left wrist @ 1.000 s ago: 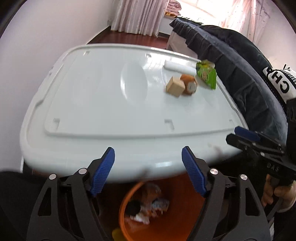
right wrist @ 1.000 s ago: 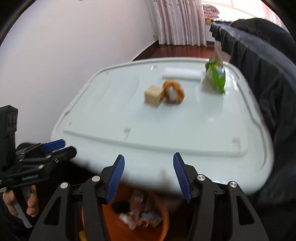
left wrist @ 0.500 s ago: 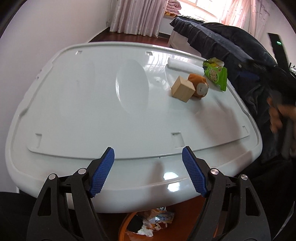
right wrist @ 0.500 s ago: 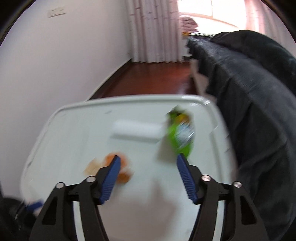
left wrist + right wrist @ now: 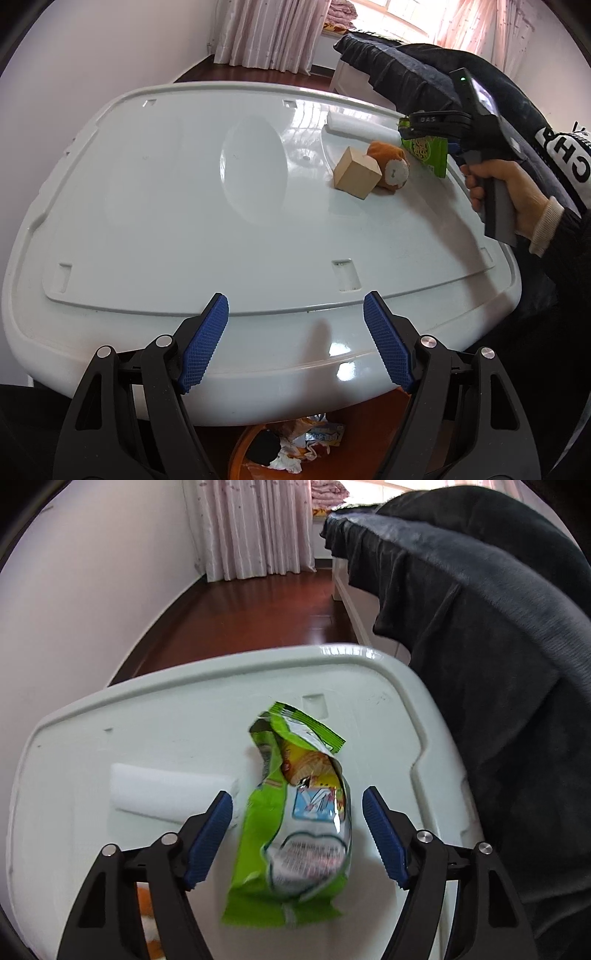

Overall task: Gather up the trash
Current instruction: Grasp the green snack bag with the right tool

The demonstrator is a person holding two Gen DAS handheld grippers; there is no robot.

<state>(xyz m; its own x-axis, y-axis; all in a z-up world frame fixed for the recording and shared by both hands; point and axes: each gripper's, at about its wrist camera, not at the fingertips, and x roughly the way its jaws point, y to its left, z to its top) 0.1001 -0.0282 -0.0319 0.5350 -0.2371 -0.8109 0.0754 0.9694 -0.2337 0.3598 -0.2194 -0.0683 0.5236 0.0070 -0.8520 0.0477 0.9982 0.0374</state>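
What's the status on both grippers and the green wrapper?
Left gripper open, empty, at table edge. Right gripper open around green wrapper, pads not touching. White roll beside the left pad.

The glossy pale grey-white plastic table top carries a bright green crinkled snack wrapper printed with yellow, orange, a blue patch and a white panel. Beside it lies a plain white foam block, a light tan wooden cube and an orange plush toy with a white face. Both black grippers wear blue ribbed pads. Below sits an orange round bin. The curtains are pale pink with a fine speckle, the floor is dark red-brown wood, and the draped blanket is dark charcoal.
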